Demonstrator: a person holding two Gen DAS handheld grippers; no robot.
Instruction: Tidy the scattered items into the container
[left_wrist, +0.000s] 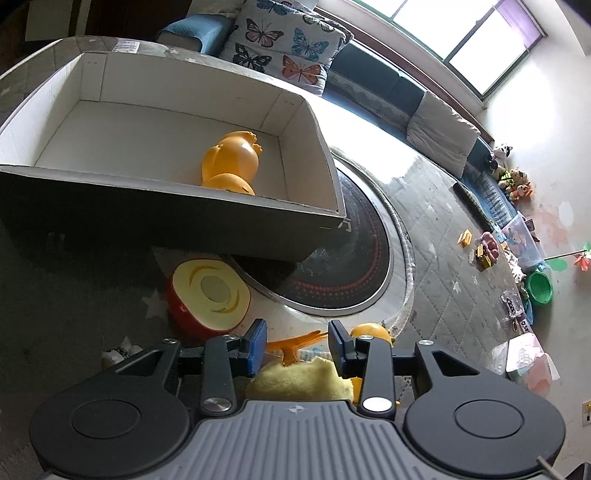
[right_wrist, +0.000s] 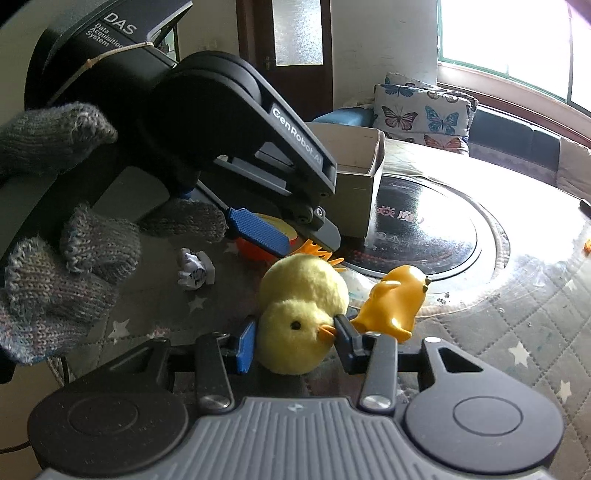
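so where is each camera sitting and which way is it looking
Left wrist: on the left gripper, looking down past open jaws over the chick to the box; only its own fingers show.
Right wrist: on the right gripper, shut on the chick, facing the left gripper and a gloved hand.
Shared: chick, box, butterfly pillow.

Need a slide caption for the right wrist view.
Right claw shut on plush chick; left claw open above it, box behind.
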